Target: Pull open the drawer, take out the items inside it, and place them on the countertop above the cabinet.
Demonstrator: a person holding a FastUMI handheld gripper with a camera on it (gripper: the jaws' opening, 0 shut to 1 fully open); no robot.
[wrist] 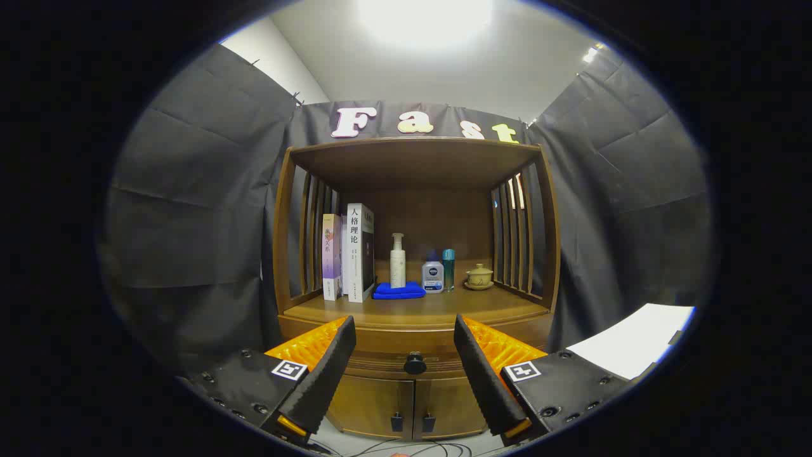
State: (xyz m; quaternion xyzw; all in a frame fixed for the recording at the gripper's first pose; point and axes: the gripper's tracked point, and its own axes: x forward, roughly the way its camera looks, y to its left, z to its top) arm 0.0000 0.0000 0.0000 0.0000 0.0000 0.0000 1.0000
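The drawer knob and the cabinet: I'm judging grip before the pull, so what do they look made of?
The drawer knob looks like dark, smooth plastic or painted metal; its round black form leaves that open. The cabinet looks like brown wood with a satin varnish, showing grain and soft reflections on its countertop. The claw is open, its fingers on either side of the knob, apart from it.

The drawer (415, 364) is a shallow brown wooden front with a round black knob (415, 363), fully closed, lying just ahead of the gripper (405, 333) and between its spread fingers. The countertop (438, 308), a smooth brown wooden surface, lies directly above it, beyond the fingertips, level and facing the gripper.
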